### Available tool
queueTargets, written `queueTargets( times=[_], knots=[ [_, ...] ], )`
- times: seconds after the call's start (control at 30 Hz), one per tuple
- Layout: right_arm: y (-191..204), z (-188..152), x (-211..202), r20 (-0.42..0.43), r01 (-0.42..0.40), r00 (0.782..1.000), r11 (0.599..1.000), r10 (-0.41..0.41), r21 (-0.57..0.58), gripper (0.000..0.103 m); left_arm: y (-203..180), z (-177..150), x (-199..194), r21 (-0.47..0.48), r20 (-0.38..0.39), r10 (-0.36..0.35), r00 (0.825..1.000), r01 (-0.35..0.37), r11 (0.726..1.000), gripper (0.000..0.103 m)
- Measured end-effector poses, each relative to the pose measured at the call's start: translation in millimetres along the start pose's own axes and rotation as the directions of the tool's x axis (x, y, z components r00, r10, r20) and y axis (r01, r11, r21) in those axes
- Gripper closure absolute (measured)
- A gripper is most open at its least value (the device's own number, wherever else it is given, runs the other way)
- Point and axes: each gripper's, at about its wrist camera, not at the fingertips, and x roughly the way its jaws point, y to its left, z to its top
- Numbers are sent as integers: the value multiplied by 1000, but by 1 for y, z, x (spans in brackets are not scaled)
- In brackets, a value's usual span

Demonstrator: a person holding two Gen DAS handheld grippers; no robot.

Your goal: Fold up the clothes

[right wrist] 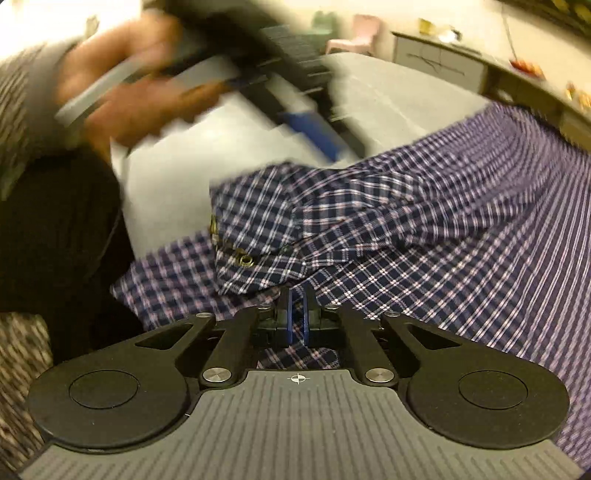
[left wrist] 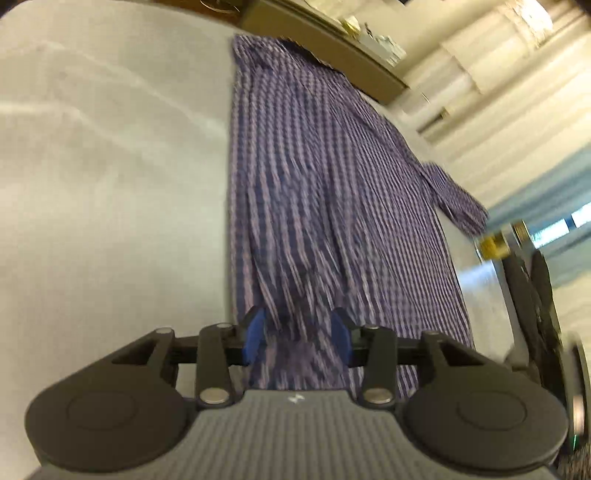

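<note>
One checked shirt (left wrist: pixel 332 206) in navy and white lies spread on one pale tabletop (left wrist: pixel 110 184), and no second garment shows on it. Two grippers are in view: the left gripper (left wrist: pixel 298 334) and the right gripper (right wrist: pixel 296 317), each with two blue pads, four in all. One hand (right wrist: pixel 140 92) shows, blurred, in the right wrist view. On the shirt's folded part, one brass snap button (right wrist: pixel 244 260) is clear; a second brassy mark near it is too small to tell. One pink chair (right wrist: pixel 360 35) stands in the background.
</note>
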Motion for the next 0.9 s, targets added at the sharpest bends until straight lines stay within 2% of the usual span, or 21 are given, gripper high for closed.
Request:
queueTargets(
  times=[0.03, 0.07, 0.17, 0.27, 0.3, 0.33, 0.37, 0.43, 0.5, 0.53, 0.57, 0.6, 0.67, 0.7, 0.77, 0.83, 0.9],
  knots=[
    [-9, 0, -1, 14, -19, 1000, 998, 18, 58, 88, -3, -8, -4, 13, 3, 20, 1000, -20, 1000, 60],
    [-17, -1, -3, 32, -40, 999, 992, 37, 118, 83, -6, -15, -9, 28, 17, 53, 998, -54, 998, 60],
    [-49, -3, -8, 95, -148, 988, 932, 123, 330, 76, -14, -28, -24, 74, 58, 105, 993, -110, 991, 58],
    [-73, -5, -5, 161, -294, 956, 816, 246, 498, 76, -21, -35, -37, 112, 73, 117, 990, -125, 986, 55],
    [-76, -6, -2, 182, -351, 936, 764, 300, 542, 75, -22, -34, -39, 118, 77, 130, 989, -138, 983, 54],
    [-79, -8, 4, 188, -393, 917, 710, 352, 585, 70, -20, -34, -39, 115, 76, 142, 987, -150, 982, 54],
    [-80, -10, 12, 184, -420, 898, 657, 400, 626, 61, -17, -34, -38, 103, 70, 149, 986, -156, 982, 54],
    [-83, -15, 26, 178, -454, 861, 559, 477, 694, 59, -13, -34, -35, 80, 52, 155, 986, -159, 984, 54],
    [-82, -20, 37, 168, -456, 840, 506, 515, 732, 58, -10, -35, -30, 66, 34, 153, 988, -155, 986, 54],
    [-81, -21, 41, 161, -452, 837, 494, 523, 743, 58, -9, -37, -27, 62, 27, 156, 987, -157, 986, 54],
    [-80, -19, 41, 154, -443, 842, 499, 517, 745, 59, -8, -39, -25, 61, 21, 154, 988, -155, 986, 55],
    [-79, -17, 41, 145, -431, 850, 510, 507, 744, 59, -7, -41, -23, 60, 14, 151, 988, -151, 987, 55],
    [-77, -8, 39, 125, -394, 879, 556, 459, 732, 57, -9, -44, -21, 75, 12, 153, 988, -154, 985, 58],
    [-76, -4, 38, 118, -378, 891, 572, 439, 728, 56, -11, -45, -20, 90, 13, 161, 987, -162, 983, 67],
    [-76, 3, 36, 105, -350, 907, 591, 407, 727, 55, -16, -44, -21, 137, 25, 187, 982, -189, 972, 79],
    [-76, 10, 37, 99, -331, 918, 603, 385, 725, 54, -22, -45, -22, 184, 44, 214, 976, -219, 958, 83],
    [-75, 16, 39, 98, -316, 928, 616, 361, 722, 58, -25, -44, -25, 196, 61, 216, 974, -224, 955, 87]
  ],
)
